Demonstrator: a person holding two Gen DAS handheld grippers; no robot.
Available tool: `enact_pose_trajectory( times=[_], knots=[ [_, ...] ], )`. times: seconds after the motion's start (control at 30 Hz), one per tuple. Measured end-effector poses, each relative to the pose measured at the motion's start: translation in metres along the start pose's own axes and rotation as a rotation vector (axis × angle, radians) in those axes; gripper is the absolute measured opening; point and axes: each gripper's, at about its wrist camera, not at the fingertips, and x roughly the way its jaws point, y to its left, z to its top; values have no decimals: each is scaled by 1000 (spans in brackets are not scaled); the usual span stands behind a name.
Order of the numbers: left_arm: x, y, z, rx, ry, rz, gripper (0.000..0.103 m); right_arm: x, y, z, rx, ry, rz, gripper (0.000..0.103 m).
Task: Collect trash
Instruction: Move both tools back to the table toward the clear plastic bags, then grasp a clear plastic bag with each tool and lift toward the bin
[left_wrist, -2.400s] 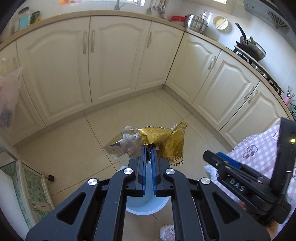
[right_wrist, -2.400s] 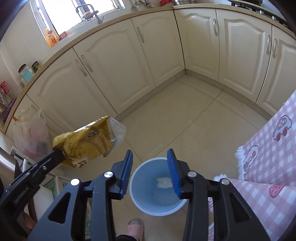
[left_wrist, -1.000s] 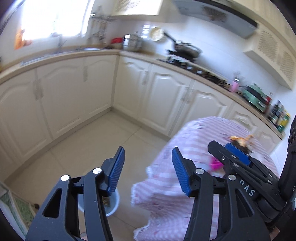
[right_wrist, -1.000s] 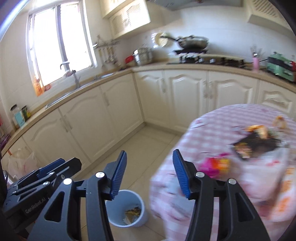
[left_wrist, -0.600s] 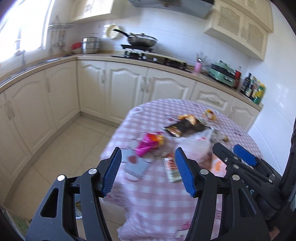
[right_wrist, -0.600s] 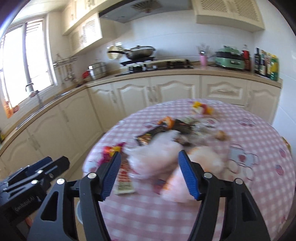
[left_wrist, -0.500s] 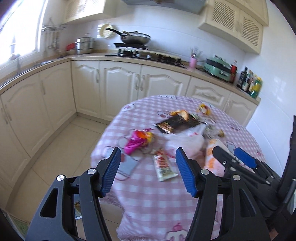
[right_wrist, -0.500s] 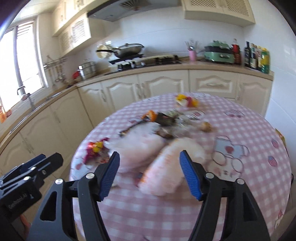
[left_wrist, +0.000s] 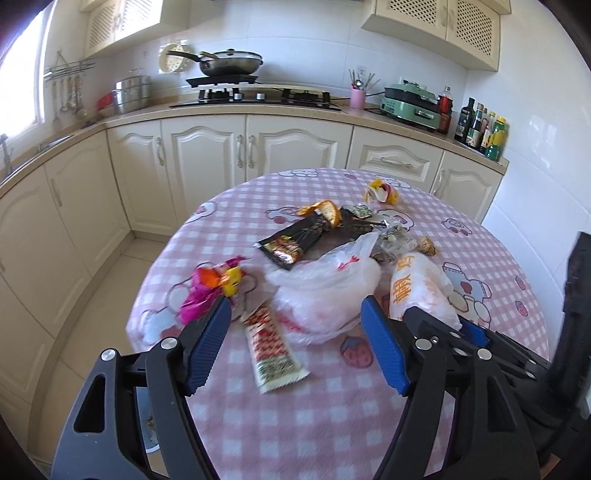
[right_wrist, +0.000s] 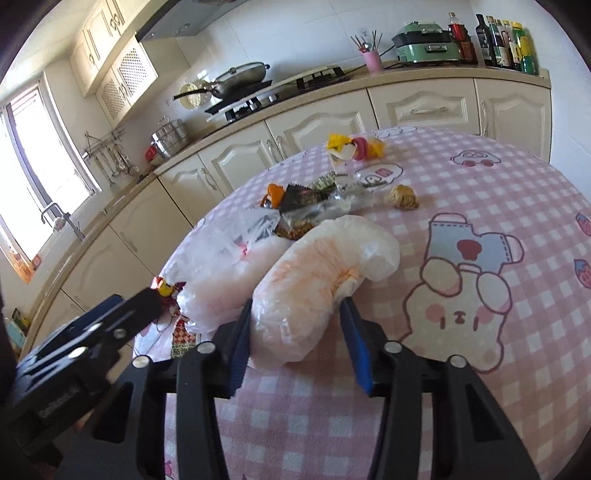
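Observation:
Trash is scattered over a round table (left_wrist: 332, 424) with a pink checked cloth. My left gripper (left_wrist: 295, 310) hovers over its near edge with its jaws opening and nothing between them. Below it lie a red-and-white wrapper (left_wrist: 271, 350) and a clear plastic bag (left_wrist: 325, 291). A pink-and-yellow wrapper (left_wrist: 210, 288) is to the left and a black wrapper (left_wrist: 303, 236) farther back. My right gripper (right_wrist: 295, 306) is closing round the near end of an orange-printed plastic bag (right_wrist: 317, 273), with both pads against its sides.
Farther back on the cloth lie a yellow wrapper (right_wrist: 354, 147) and a small brown lump (right_wrist: 402, 197). Cream cabinets (left_wrist: 258, 147) and a counter with a stove ring the room. A sliver of the blue bin (left_wrist: 147, 428) shows on the floor at lower left.
The left gripper let go of the gold bag over the bin. Both grippers swung from the bin to the table. The right jaws narrowed onto the orange-printed bag; the left jaws widened.

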Motion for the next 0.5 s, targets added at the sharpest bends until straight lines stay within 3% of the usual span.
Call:
enact_pose_trajectory(
  times=[0.33, 0.4, 0.47, 0.5],
  knots=[
    [30, -14, 17, 31, -9, -8, 68, -9, -15, 17, 19, -49, 0, 34],
    [35, -17, 19, 43, 2, -16, 54, -7, -18, 19, 26, -50, 1, 34],
    [39, -19, 19, 55, 15, -27, 22, -7, -19, 20, 29, -49, 1, 34],
    [40, -19, 20, 51, 20, -39, 16, -6, -19, 20, 30, -49, 3, 34]
  ],
)
